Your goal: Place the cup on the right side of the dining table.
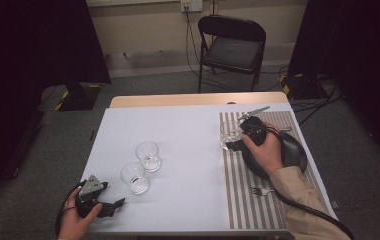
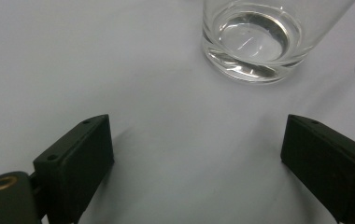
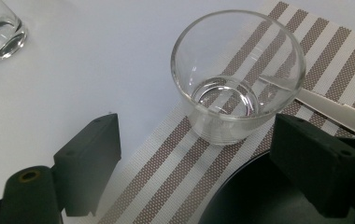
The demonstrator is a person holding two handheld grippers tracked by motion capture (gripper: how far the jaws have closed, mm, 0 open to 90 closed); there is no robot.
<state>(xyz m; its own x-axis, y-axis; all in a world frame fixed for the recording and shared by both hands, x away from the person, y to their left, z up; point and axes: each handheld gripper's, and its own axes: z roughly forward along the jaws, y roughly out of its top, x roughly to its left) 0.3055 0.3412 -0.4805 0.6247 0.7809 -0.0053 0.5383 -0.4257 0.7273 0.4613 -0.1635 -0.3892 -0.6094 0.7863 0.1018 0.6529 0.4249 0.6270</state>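
The clear tumbler (image 3: 237,77) stands upright and empty on the striped placemat (image 3: 166,177), near the mat's left edge and toward the far part of the table; its thick base shows only reflections and the stripes through the glass; in the high view the same tumbler (image 1: 229,134) sits just left of the right gripper (image 1: 238,142); that gripper's jaws are spread wide, one on each side of the glass and short of it, pinching nothing; the right hand (image 1: 265,150) holds the gripper above a black plate (image 1: 295,150), whose dark rim curves in just beside the tumbler's base in the right gripper view; a pale knife (image 3: 339,109) lies on the mat behind the glass, close to its base; a fork (image 1: 260,190) lies on the mat nearer the person; out on the white table cover (image 1: 178,150) stand two more empty glasses close together, a far glass (image 1: 148,156) and a near glass (image 1: 135,177); the left gripper (image 1: 109,206) rests low at the near left corner, held by the left hand (image 1: 78,220), its jaws also spread wide with bare cover between them; the near glass (image 2: 255,42) stands ahead of those jaws, apart from them; a folding chair (image 1: 233,47) stands beyond the table.
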